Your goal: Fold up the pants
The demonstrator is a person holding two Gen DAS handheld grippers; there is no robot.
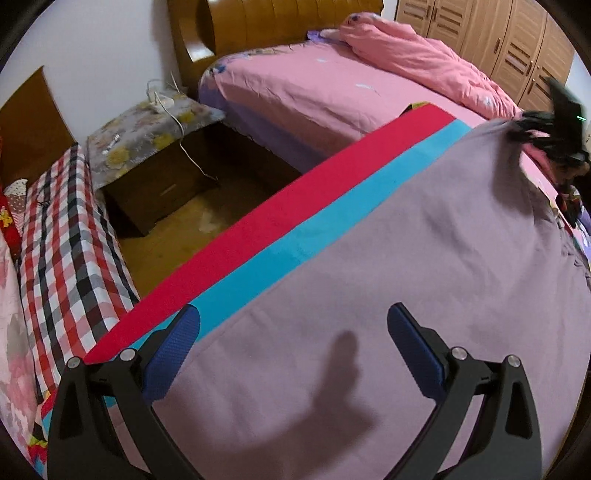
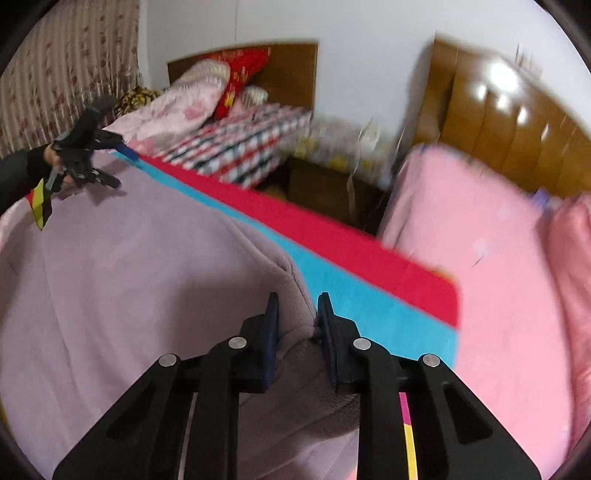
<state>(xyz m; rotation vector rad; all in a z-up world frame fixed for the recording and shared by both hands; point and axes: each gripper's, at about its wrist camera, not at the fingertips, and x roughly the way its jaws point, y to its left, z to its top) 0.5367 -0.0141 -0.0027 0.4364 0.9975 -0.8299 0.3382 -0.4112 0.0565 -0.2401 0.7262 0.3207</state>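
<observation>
Mauve pants [image 1: 406, 258] lie spread over a red and blue striped mat [image 1: 295, 206]. My left gripper [image 1: 293, 325] is open just above the pants, near their edge by the blue stripe, holding nothing. It also shows in the right wrist view [image 2: 118, 168] at the far left. My right gripper [image 2: 297, 308] is shut on a bunched fold of the pants [image 2: 147, 277] at their corner beside the blue stripe [image 2: 369, 306]. In the left wrist view the right gripper [image 1: 532, 129] is blurred at the pants' far corner.
A pink bed [image 1: 314, 85] with a wooden headboard [image 1: 266, 22] lies beyond the mat. A bedside cabinet [image 1: 155, 155] with a floral cloth stands in the gap. A plaid-covered bed [image 1: 62, 240] is at the left. Wardrobes [image 1: 498, 40] are at the back right.
</observation>
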